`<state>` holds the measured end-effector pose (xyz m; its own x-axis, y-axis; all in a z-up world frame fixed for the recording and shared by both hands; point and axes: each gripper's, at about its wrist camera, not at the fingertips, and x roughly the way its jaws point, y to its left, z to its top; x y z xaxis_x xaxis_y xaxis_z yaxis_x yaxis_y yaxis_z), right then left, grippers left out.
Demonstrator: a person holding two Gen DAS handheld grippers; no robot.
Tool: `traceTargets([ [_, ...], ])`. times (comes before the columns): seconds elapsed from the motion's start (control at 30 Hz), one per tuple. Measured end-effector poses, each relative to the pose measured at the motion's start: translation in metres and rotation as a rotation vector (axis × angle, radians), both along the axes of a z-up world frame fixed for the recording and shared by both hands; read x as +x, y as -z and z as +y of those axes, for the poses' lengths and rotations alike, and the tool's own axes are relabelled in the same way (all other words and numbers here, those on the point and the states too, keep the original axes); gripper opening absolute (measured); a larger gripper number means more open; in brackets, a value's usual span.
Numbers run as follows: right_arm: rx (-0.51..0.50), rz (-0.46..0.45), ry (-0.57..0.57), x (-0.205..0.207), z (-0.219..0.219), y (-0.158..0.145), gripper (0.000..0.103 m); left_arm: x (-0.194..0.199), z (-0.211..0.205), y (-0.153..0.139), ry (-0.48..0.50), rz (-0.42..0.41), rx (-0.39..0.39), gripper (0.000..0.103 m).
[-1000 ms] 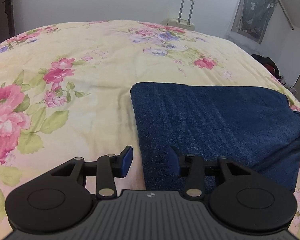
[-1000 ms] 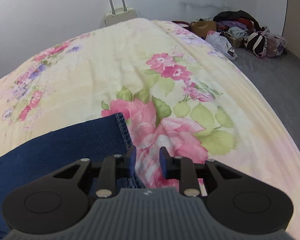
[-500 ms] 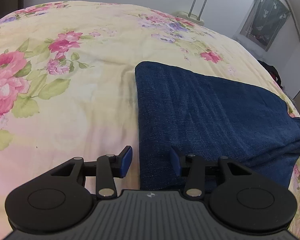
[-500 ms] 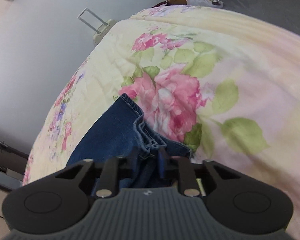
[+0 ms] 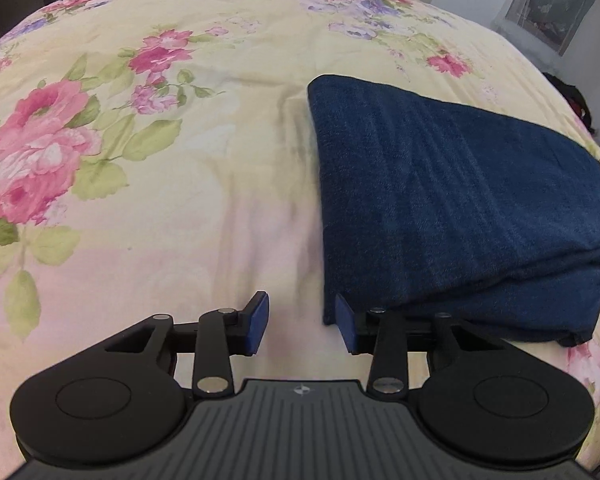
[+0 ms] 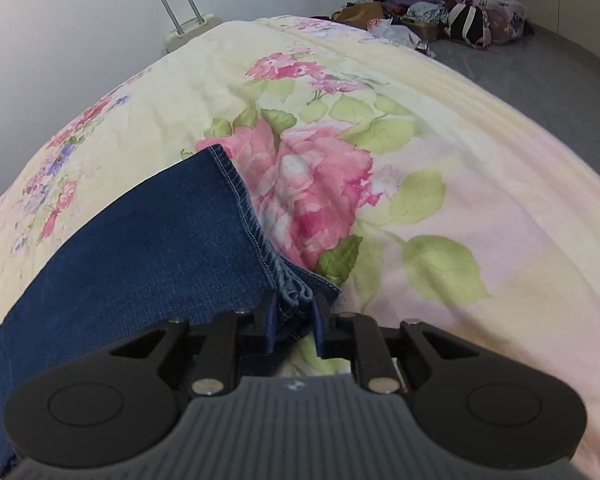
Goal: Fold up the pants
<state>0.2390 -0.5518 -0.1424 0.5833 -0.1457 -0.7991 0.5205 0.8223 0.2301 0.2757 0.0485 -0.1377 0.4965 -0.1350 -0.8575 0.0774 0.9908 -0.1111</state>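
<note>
Dark blue denim pants (image 5: 452, 200) lie folded flat on the flowered bedspread (image 5: 180, 208). Their near left corner sits just by the right pad of my left gripper (image 5: 300, 316). That gripper's jaws are closing, with mostly bedspread and only the pants' edge between them, and the pads press on nothing. In the right wrist view the pants (image 6: 140, 248) end in a stitched hem. My right gripper (image 6: 294, 316) is shut on the bunched near corner of that hem (image 6: 292, 296), lifting it slightly off the bed.
A cream suitcase (image 6: 188, 28) with its handle raised stands beyond the far end of the bed. Bags and a heap of clothes (image 6: 440, 12) lie on the grey floor (image 6: 540, 80) off the bed's right side. A curtained window (image 5: 556, 4) is at the far right.
My right gripper has come down onto the hem corner and shut on it, bunching the denim. My left gripper has tipped further down over the pants' corner, its jaws a little narrower.
</note>
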Motion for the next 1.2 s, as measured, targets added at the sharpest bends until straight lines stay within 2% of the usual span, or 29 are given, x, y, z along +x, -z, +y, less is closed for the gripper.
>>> traceTargets([
  [0.07,-0.082,0.016,0.002,-0.010,0.012,-0.011,0.014,-0.010,0.003,-0.007,-0.008,-0.036,0.009,0.042],
  [0.13,-0.107,0.000,0.009,-0.027,0.022,-0.019,0.017,-0.017,0.007,-0.017,-0.014,-0.089,-0.038,0.042],
  [0.27,-0.009,-0.119,-0.059,-0.052,0.060,-0.032,0.018,-0.007,0.003,-0.040,-0.042,-0.191,-0.108,0.042],
  [0.33,0.035,-0.181,-0.107,-0.055,0.088,-0.035,0.021,0.004,-0.002,-0.044,-0.036,-0.194,-0.134,0.042],
  [0.4,0.062,-0.238,-0.165,-0.055,0.117,-0.036,0.021,0.011,-0.013,-0.046,-0.012,-0.200,-0.131,0.042],
  [0.47,0.084,-0.257,-0.244,-0.050,0.151,-0.032,0.021,0.011,-0.027,-0.041,0.035,-0.210,-0.116,0.041],
  [0.53,0.084,-0.247,-0.322,-0.048,0.186,-0.025,0.021,0.009,-0.038,-0.030,0.070,-0.202,-0.095,0.038],
  [0.6,0.043,-0.204,-0.398,-0.047,0.218,-0.014,0.021,0.009,-0.042,-0.013,0.082,-0.173,-0.072,0.036],
  [0.7,-0.001,-0.083,-0.469,-0.046,0.248,0.014,0.020,0.012,-0.039,0.005,0.083,-0.124,-0.050,0.032],
  [0.8,-0.004,-0.002,-0.488,-0.046,0.250,0.035,0.019,0.015,-0.038,0.012,0.084,-0.091,-0.007,0.030],
  [0.9,0.025,0.011,-0.476,-0.048,0.244,0.037,0.017,0.013,-0.033,0.009,0.075,-0.077,-0.006,0.031],
  [0.97,0.018,0.001,-0.476,-0.051,0.243,0.032,0.016,0.010,-0.025,0.001,0.057,-0.085,-0.036,0.030],
  [1.07,-0.014,-0.085,-0.434,-0.061,0.237,0.013,0.017,0.017,-0.015,-0.018,0.037,-0.163,-0.102,0.030],
  [1.17,-0.097,-0.200,-0.339,-0.054,0.219,-0.005,0.018,0.042,-0.013,-0.035,0.030,-0.225,-0.113,0.030],
  [1.2,-0.114,-0.233,-0.303,-0.048,0.210,-0.010,0.022,0.053,-0.014,-0.036,0.037,-0.236,-0.118,0.030],
])
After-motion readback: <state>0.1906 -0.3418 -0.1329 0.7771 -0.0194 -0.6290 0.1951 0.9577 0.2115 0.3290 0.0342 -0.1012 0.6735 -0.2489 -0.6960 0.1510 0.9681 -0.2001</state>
